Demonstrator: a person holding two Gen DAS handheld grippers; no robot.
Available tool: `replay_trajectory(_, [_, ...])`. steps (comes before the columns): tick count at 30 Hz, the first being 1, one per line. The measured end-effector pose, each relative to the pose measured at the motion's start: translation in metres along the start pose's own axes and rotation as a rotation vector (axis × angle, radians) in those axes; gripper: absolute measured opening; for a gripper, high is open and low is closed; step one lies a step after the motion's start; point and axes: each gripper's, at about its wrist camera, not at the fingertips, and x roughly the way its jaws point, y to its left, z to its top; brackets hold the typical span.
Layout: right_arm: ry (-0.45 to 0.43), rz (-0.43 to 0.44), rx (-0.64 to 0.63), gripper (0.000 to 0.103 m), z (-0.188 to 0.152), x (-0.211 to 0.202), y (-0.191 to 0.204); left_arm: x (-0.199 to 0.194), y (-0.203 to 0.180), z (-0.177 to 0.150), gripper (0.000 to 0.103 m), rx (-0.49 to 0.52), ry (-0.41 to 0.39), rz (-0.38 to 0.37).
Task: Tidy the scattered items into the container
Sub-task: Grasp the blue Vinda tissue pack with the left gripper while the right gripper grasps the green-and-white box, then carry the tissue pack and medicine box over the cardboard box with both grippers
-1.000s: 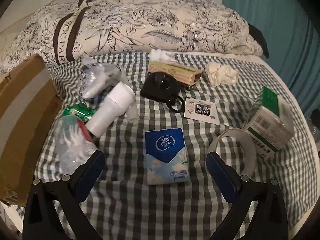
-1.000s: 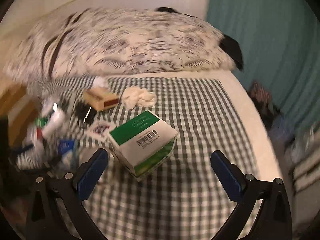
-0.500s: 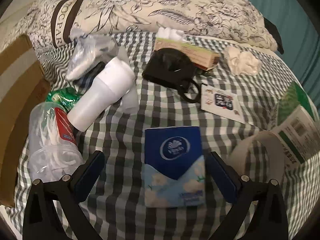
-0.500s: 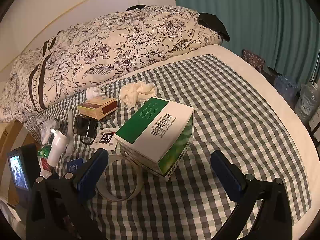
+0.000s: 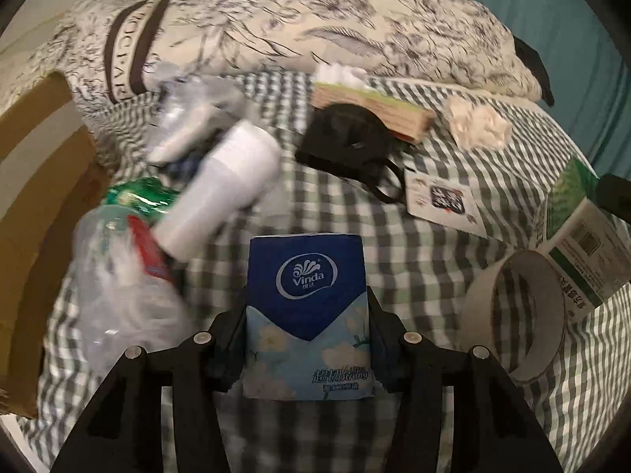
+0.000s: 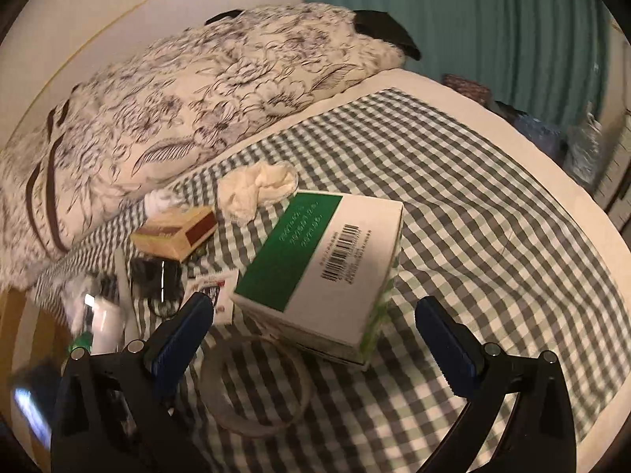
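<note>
Your left gripper has just been closing, and the tissue pack sits between its fingers, both pads flush against the pack's long sides. Read as a grip on the pack, which lies flat on the checked cloth, not yet lifted.

Your right gripper stands wide open, holding nothing. The green-and-white box lies just ahead of its fingers, one corner resting over the tape ring.

The container, a cardboard box, sits at the left edge of the cloth, beside the pillow. Nothing can be seen inside it from here.

Risks from this point:
- The pack is soft. Held only at its near end, it may sag or slip out on the lift; too hard a squeeze will crush it.
- The path to the cardboard box crosses the clear bag and the white cup. A low carry could knock the cup rolling or drag the bag.
- The pads lie close to the cloth; lifting may pinch and pull it, shifting everything.
- On the right, the box looks nearly as wide as the open jaws. An off-centre approach may push it along rather than straddle it, and take the ring with it.
</note>
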Motion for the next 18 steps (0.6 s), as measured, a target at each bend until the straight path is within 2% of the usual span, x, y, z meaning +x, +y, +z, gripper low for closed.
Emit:
replay_trajectory(4, [-0.016,-0.079,0.029,0.103,-0.001,0.01,0.015,-0.012,0.012,0.01,0.052,-0.015,-0.039,0.009])
replay_trajectory(6, [-0.017,-0.157,0.026,0.103,-0.001,0.022,0.025,-0.015,0.015,0.014,0.052,-0.018,-0.053,0.004])
replay_trajectory(12, [0.01,-0.261,-0.002,0.102,-0.002,0.05,0.034,-0.019,0.021,0.017,0.052,-0.004,-0.063,-0.012])
replay_trajectory(14, [0.004,-0.307,-0.014,0.083,-0.003,0.052,0.028,-0.021,0.021,0.017,0.052,-0.004,-0.063,-0.013])
replay_trajectory(18, [0.019,-0.246,-0.024,0.081,-0.004,0.045,0.009,-0.028,0.021,0.015,0.052,-0.004,-0.068,-0.013])
